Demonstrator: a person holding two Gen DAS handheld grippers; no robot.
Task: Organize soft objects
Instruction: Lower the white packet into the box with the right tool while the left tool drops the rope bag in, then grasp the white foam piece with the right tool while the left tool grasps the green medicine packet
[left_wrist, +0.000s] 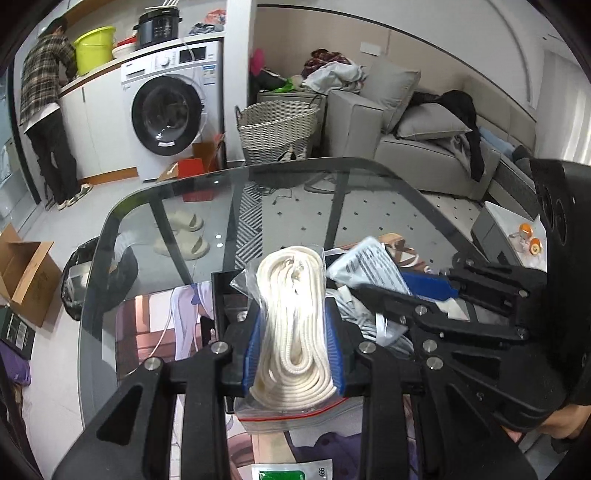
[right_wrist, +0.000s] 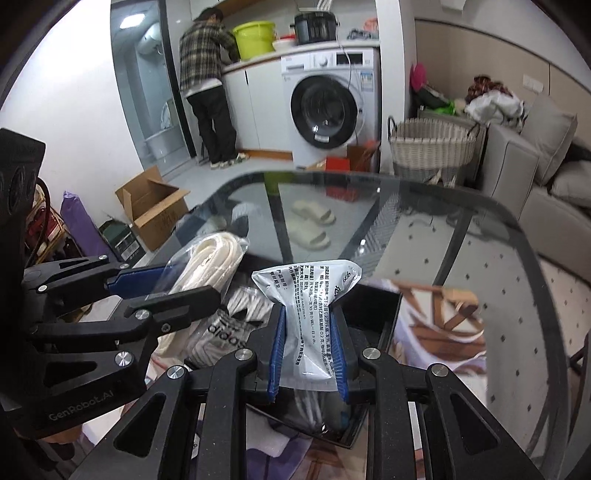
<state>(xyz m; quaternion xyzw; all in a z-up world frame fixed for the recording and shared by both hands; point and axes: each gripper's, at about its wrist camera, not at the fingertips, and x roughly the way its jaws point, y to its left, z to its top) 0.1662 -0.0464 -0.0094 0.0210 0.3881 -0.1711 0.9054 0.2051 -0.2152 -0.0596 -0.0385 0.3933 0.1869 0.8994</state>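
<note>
Bagged white rope coil (left_wrist: 293, 325): clear zip bag, lifted, clamped upright. White printed pouch (right_wrist: 308, 325): creased, pinched mid-body above black tray (right_wrist: 384, 295).

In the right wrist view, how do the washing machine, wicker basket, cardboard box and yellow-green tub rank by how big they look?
Largest to smallest as they look:
1. washing machine
2. wicker basket
3. cardboard box, close to the basket, so unsure
4. yellow-green tub

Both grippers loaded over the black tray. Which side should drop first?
Probably right. The right gripper holds its white printed pouch directly above the black tray, over the socks there. The left gripper holds the bagged white rope nearer the tray's left edge.
</note>
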